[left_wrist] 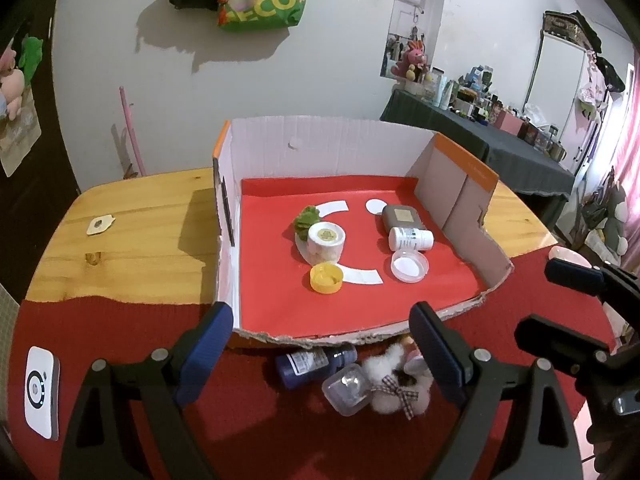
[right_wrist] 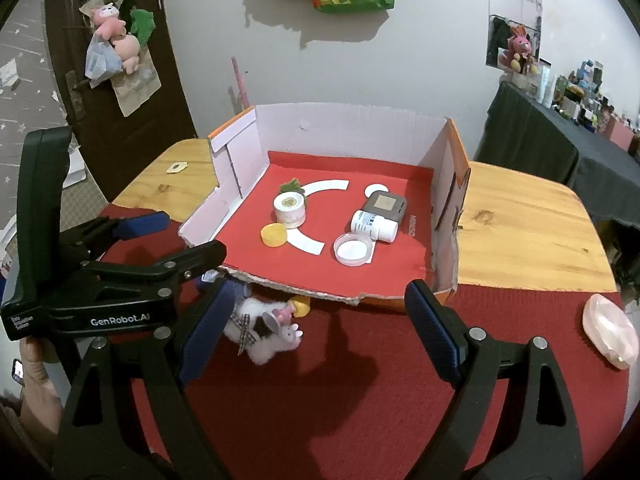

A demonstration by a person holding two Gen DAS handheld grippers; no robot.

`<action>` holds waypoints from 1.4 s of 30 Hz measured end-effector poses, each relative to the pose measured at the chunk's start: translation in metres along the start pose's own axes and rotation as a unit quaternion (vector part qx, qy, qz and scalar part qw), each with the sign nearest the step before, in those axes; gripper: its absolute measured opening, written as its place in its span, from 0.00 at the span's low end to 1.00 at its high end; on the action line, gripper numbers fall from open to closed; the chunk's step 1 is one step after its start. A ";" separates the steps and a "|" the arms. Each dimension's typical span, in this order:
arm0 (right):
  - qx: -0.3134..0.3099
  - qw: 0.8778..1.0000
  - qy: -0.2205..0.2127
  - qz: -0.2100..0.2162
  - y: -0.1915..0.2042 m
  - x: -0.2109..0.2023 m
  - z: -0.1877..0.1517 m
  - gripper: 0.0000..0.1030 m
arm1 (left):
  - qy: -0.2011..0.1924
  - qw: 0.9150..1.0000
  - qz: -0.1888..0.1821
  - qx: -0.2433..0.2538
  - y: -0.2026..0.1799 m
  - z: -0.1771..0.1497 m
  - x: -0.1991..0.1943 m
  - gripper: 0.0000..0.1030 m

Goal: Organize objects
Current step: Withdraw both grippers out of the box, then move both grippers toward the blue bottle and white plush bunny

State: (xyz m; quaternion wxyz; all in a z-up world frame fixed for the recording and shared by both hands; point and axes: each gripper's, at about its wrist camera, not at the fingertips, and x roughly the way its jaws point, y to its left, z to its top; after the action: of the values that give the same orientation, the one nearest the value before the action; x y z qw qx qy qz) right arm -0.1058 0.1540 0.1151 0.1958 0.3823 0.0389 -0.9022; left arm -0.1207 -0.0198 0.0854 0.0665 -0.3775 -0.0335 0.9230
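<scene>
An open cardboard box point(left_wrist: 328, 126) lined in red holds a white jar point(left_wrist: 326, 242), a yellow cap point(left_wrist: 326, 278), a green tuft point(left_wrist: 306, 218), a grey bottle point(left_wrist: 402, 218), a white pill bottle point(left_wrist: 410, 239) and a clear round lid point(left_wrist: 409, 266). On the red cloth in front of the box lie a blue bottle point(left_wrist: 312, 362), a small clear case point(left_wrist: 346, 388) and a white plush toy point(left_wrist: 394, 380) point(right_wrist: 264, 336). My left gripper point(left_wrist: 320, 332) point(right_wrist: 176, 238) hovers open over these three. My right gripper point(right_wrist: 320, 304) point(left_wrist: 560, 304) stands open beside it, nothing between its fingers.
The box sits on a wooden table point(left_wrist: 132, 224) partly covered by a red cloth point(right_wrist: 360, 380). A white device point(left_wrist: 40, 392) lies at the cloth's left edge, a pink case point(right_wrist: 608, 330) at its right. A hand point(right_wrist: 36, 360) holds the left gripper.
</scene>
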 end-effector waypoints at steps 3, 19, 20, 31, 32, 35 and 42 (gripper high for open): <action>0.000 1.000 0.003 0.002 0.002 0.000 -0.004 0.85 | 0.003 1.000 -0.002 0.000 0.000 -0.004 0.000 0.89; 0.000 1.000 0.027 0.005 0.002 0.016 -0.025 0.85 | 0.012 1.000 -0.007 0.016 -0.007 -0.019 0.002 0.88; 0.000 1.000 0.028 0.005 0.002 0.017 -0.026 0.84 | 0.012 1.000 -0.007 0.016 -0.007 -0.020 0.002 0.88; -0.003 0.999 0.051 0.015 0.005 0.034 -0.036 0.64 | 0.031 0.999 -0.023 0.020 -0.007 -0.032 0.009 0.67; -0.003 0.998 0.053 0.016 0.006 0.035 -0.036 0.62 | 0.032 0.999 -0.025 0.021 -0.008 -0.033 0.009 0.67; -0.002 0.998 0.058 0.019 0.006 0.039 -0.038 0.62 | 0.033 0.999 -0.027 0.020 -0.008 -0.036 0.010 0.67; -0.003 0.998 0.064 0.022 0.007 0.046 -0.039 0.62 | 0.048 0.998 -0.033 0.022 -0.008 -0.043 0.018 0.61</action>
State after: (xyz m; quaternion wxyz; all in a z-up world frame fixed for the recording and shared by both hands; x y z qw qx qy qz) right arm -0.1060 0.1407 0.0557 0.2142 0.4394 0.0460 -0.8712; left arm -0.1027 -0.0093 0.0435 0.1068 -0.4184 -0.0228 0.9017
